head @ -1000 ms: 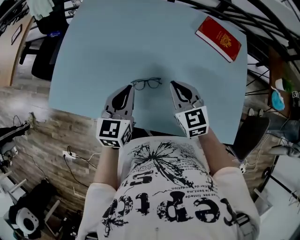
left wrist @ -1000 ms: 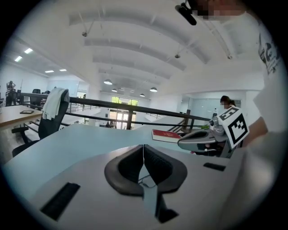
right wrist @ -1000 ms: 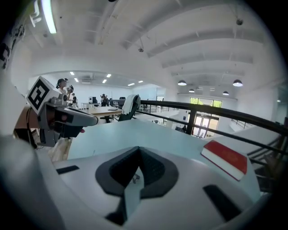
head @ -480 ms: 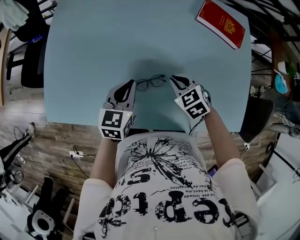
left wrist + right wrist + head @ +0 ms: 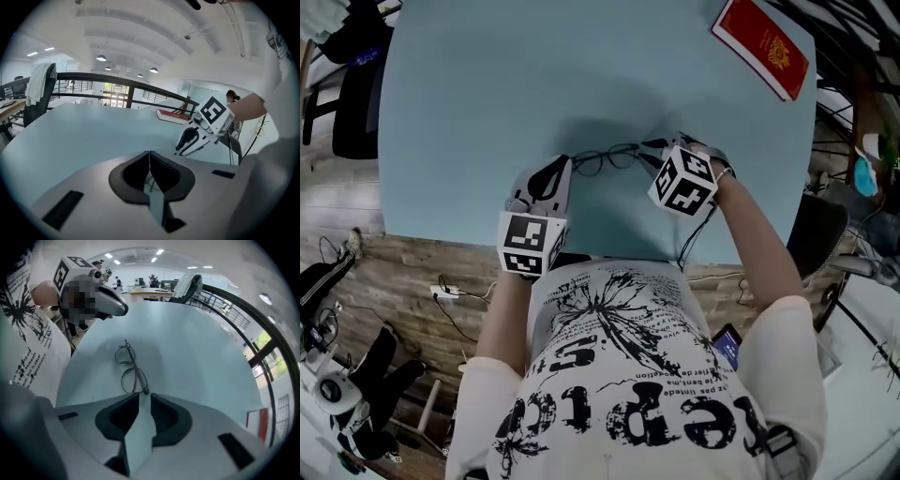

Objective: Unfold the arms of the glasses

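Thin dark-rimmed glasses (image 5: pixel 609 159) lie on the light blue table (image 5: pixel 487 84), near its front edge, their arms folded against the frame. My left gripper (image 5: pixel 566 164) is shut and empty, its tips at the glasses' left end. In the left gripper view the closed tips (image 5: pixel 149 153) hide most of the frame. My right gripper (image 5: pixel 659 149) points steeply down at the right end. Its jaws are opening, and the glasses' (image 5: pixel 128 365) hinge end sits just in front of the gap between the tips (image 5: pixel 142 395), with the pads not pressing on it.
A red booklet (image 5: pixel 767 45) lies at the table's far right corner. The table's front edge runs just under both hands, against the person's printed shirt (image 5: pixel 619 375). Chairs, cables and wooden floor surround the table.
Both grippers came down and forward onto the two ends of the glasses. The right gripper tipped downward and rolled, and its jaws parted. The left stayed shut.
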### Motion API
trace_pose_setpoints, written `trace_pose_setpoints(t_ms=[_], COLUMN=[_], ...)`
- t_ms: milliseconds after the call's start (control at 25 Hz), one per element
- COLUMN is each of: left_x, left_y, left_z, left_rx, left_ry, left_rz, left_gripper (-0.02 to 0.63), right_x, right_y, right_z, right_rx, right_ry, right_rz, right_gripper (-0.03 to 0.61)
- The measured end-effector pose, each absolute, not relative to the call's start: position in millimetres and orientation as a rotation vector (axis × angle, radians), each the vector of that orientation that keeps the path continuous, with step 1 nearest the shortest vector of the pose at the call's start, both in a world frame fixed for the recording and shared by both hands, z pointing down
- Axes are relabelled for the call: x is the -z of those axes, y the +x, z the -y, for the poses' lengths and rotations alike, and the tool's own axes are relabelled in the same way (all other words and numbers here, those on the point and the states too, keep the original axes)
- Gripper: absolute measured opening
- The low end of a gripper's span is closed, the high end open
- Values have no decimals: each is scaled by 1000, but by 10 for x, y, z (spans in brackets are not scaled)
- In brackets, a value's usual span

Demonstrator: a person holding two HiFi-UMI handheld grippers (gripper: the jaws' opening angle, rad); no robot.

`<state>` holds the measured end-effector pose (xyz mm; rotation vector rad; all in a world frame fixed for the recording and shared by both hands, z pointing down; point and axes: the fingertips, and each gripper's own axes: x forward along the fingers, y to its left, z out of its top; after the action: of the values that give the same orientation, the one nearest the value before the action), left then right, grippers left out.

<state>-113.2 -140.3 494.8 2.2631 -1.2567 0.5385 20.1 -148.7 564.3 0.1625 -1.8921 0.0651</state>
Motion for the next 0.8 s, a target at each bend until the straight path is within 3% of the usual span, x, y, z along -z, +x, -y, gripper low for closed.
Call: trace_pose_setpoints(t_ms=[280,440,560,800], left_x=[-5038,-5120,-5172,-5284], left_y=[-1132,-1124,-1088,-821], left_z=[1353,1301,1305,1321], left_rx=[-557,-593,-625,-897], left_ry=[2250,2252,2266,2454], left_rz=[1222,1163,1124,898], left_gripper=[19,20,20,24], right_x=[-5720,-5783,-5790,-5777], right_y=[97,39,18,42], right_z=[1478,1417,1394,1267], right_rx=[29,62,43,-7], right_ry=[-23,-95,-111,-88], right_rz=[1817,1785,1792,1827], right_gripper=[95,44,39,38])
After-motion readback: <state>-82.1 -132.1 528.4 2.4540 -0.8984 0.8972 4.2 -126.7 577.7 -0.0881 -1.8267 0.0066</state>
